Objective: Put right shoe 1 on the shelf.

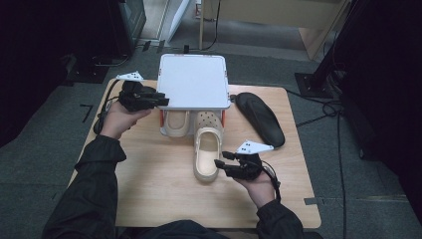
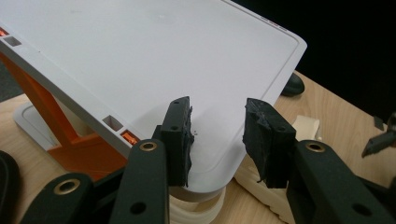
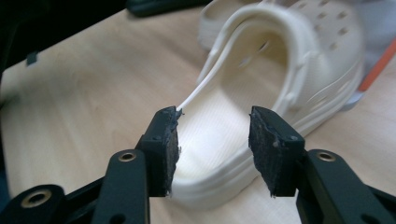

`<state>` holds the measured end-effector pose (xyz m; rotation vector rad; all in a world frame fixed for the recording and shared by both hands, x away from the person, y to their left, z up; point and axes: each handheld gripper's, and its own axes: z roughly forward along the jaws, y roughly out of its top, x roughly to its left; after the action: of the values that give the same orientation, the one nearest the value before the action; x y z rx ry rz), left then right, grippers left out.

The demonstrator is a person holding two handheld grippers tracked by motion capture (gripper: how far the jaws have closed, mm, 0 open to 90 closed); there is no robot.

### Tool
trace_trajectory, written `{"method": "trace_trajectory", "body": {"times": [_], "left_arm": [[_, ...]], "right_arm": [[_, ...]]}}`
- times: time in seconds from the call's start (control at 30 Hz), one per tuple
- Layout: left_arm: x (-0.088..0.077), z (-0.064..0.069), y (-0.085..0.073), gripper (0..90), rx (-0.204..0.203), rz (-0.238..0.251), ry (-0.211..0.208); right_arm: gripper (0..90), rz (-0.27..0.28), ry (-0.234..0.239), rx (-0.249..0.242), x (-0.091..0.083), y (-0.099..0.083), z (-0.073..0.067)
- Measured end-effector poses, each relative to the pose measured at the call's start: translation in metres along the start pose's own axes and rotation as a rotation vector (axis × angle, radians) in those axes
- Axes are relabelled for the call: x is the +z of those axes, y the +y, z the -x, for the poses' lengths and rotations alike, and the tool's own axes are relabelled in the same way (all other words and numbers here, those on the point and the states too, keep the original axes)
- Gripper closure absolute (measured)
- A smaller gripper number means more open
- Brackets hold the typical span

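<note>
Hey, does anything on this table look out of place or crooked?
One cream clog sticks halfway out from under the white rack, while its mate sits tucked underneath. A black insole lies loose beside the rack.

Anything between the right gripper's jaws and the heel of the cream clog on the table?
Nothing: in the right gripper view the right gripper has open jaws flanking the heel of the cream clog, with no other object between.
</note>
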<state>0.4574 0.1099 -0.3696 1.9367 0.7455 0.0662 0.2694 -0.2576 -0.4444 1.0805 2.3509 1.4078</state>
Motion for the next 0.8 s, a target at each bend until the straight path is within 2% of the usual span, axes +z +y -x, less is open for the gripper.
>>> {"method": "trace_trajectory", "body": {"times": [0.13, 0.27, 0.43, 0.6, 0.8], "left_arm": [[0.000, 0.001, 0.000, 62.1, 0.006, -0.003, 0.011], [0.000, 0.000, 0.000, 62.2, 0.000, -0.001, 0.005], [0.001, 0.001, 0.000, 62.6, 0.004, 0.000, 0.007], [0.001, 0.000, 0.000, 63.4, -0.001, 0.003, 0.007], [0.002, 0.000, 0.000, 63.4, 0.000, 0.005, 0.010]], "right_arm": [[57.2, -0.028, 0.011, -0.030, 0.000, -0.007, -0.007], [55.4, -0.009, 0.055, -0.047, 0.001, -0.010, -0.015], [55.7, -0.037, 0.098, -0.087, 0.009, -0.016, -0.029], [56.3, -0.060, 0.114, -0.135, 0.014, -0.021, -0.037], [65.5, -0.117, 0.109, -0.162, 0.021, -0.028, -0.041]]}}
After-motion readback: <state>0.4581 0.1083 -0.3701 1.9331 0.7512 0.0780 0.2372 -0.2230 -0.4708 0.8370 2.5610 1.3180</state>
